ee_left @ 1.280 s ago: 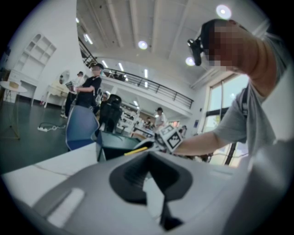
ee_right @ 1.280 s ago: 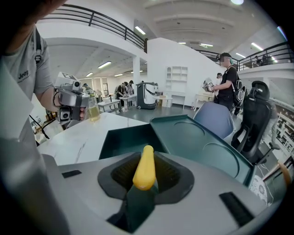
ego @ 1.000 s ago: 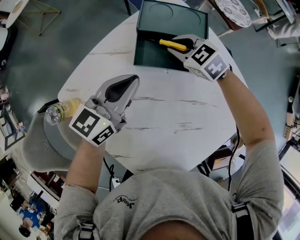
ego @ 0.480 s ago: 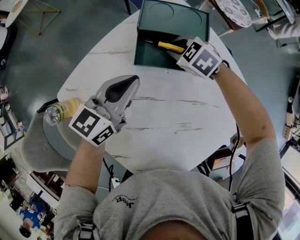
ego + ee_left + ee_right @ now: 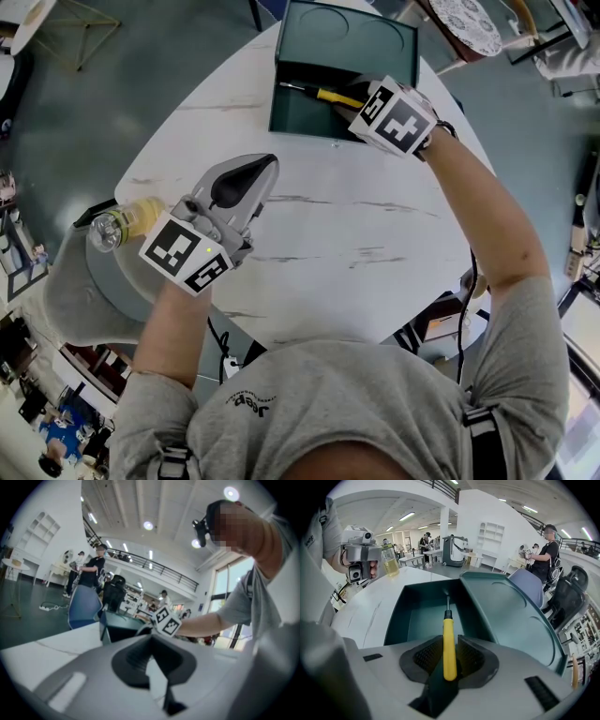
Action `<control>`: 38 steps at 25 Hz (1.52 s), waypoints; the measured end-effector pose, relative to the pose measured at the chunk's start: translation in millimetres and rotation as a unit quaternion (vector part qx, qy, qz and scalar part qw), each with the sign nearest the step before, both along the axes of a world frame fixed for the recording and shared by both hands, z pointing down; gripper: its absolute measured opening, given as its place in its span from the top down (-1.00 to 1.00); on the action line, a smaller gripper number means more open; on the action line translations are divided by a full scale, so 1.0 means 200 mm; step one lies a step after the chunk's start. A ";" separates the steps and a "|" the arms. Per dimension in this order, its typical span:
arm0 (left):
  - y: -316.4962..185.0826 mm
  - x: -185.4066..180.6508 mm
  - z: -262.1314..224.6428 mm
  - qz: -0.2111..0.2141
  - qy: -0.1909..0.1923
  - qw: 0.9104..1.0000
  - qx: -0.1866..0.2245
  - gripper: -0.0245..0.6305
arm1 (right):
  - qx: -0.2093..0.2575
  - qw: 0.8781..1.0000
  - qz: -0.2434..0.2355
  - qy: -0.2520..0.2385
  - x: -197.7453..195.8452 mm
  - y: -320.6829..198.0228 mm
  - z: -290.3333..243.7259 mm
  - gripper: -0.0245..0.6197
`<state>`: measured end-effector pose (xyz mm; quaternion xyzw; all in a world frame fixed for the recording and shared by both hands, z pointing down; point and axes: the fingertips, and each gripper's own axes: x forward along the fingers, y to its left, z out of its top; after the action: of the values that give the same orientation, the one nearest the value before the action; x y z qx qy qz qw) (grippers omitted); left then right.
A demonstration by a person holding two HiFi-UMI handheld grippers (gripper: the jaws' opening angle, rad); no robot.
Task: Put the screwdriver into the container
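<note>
White table point(image 5: 375, 234): right gripper point(image 5: 449, 639) pinches the screwdriver point(image 5: 449, 656) over the open container point(image 5: 408, 616) (tip inside), jaws just having eased wider; left gripper point(image 5: 267, 161) hovers apart, pressed together, empty.

- This is a large open robotics lab or test hall, not a home.
- The white ceiling point(image 5: 122, 503) is high and carries rows of round and strip lights point(image 5: 148, 525). A balcony with a railing point(image 5: 159, 568) runs along an upper level.
- There are tall windows point(image 5: 232, 611) and a polished grey-green floor point(image 5: 141, 66).
- White shelves point(image 5: 492, 531) stand against a wall, and people point(image 5: 426, 540) stand at work tables point(image 5: 415, 557) near a tall grey machine point(image 5: 452, 550).
- A black office chair point(image 5: 574, 595) and a blue chair point(image 5: 83, 606) stand near a white marble-look table point(image 5: 356, 225).
- Another person point(image 5: 547, 550) wears head gear and holds a small device.
</note>
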<state>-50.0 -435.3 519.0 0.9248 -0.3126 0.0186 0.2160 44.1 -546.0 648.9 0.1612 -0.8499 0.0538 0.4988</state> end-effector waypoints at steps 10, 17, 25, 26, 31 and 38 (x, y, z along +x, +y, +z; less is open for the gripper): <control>0.00 -0.01 -0.03 -0.001 0.001 1.000 0.005 0.92 | 0.012 1.000 0.013 -0.007 0.02 0.00 -0.06 0.59; 0.01 -0.02 -0.09 -0.005 0.005 1.000 0.013 0.92 | 0.023 0.999 0.030 -0.023 0.05 -0.01 -0.16 0.59; 0.03 -0.02 -0.18 -0.014 0.008 1.000 0.022 0.92 | 0.036 0.995 0.070 -0.062 0.11 0.01 -0.30 0.62; 0.03 -0.02 -0.20 -0.015 0.009 1.000 0.023 0.92 | 0.039 0.994 0.077 -0.069 0.12 0.01 -0.33 0.63; 0.06 -0.03 -0.26 -0.021 0.010 1.000 0.020 0.92 | 0.051 0.982 0.135 -0.121 0.17 0.03 -0.50 0.72; 0.14 -0.09 -0.40 -0.020 0.021 0.999 0.022 0.92 | 0.075 0.963 0.190 -0.176 0.20 0.16 -0.69 0.82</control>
<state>-68.0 -408.0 438.2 0.9230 -0.3268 -0.0122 0.2029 84.6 -514.1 511.3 0.3451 -0.8796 0.1111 0.3080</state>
